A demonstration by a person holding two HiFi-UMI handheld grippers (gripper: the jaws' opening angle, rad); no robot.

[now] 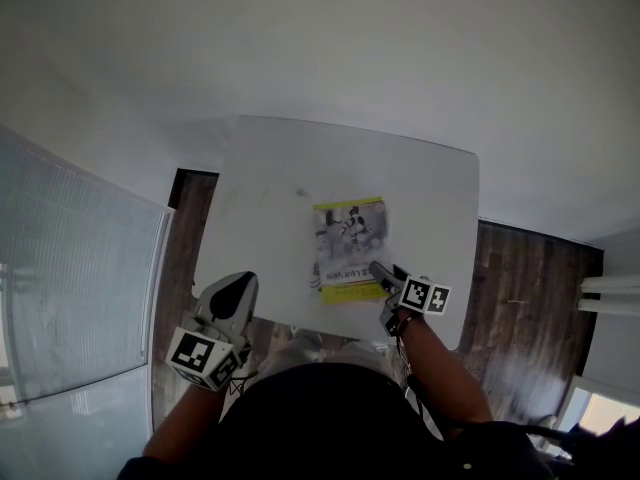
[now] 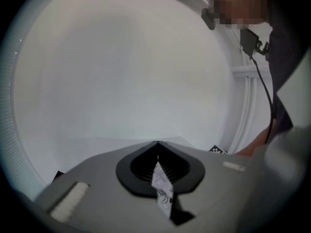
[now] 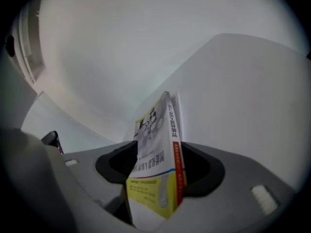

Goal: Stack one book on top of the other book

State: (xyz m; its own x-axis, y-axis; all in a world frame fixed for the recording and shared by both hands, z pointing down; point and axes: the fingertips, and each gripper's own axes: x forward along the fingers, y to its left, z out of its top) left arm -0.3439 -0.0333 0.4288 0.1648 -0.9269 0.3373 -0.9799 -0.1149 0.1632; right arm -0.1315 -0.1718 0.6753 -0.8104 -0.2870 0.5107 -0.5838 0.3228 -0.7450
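Your right gripper point(image 1: 383, 276) has its jaws spread. The near right corner of the yellow-and-grey book point(image 1: 349, 248) stands between them, and neither pad is squeezing it. That book lies flat on the white table point(image 1: 270, 168), toward your edge. The head view does not show me the second book. In the right gripper view a pale edge point(image 3: 179, 111) shows just behind the cover, probably the other book underneath. So I judge the stack made and the letting-go to be the step in hand.

Do it cleanly. Hold the jaws wide and draw the gripper straight back toward yourself, along the line it points, so neither pad rubs the cover or the spine (a brushing pad will swing the top book off square). Do not lift until the corner is clear of the jaws. Then look down and check that the edges line up.

Your left gripper point(image 1: 238, 286) hangs off the table's near left corner and touches neither book. Its jaws are pressed together with a small printed paper slip point(image 2: 163, 188) in the seam. Use its closed tip only if the top book needs a nudge.
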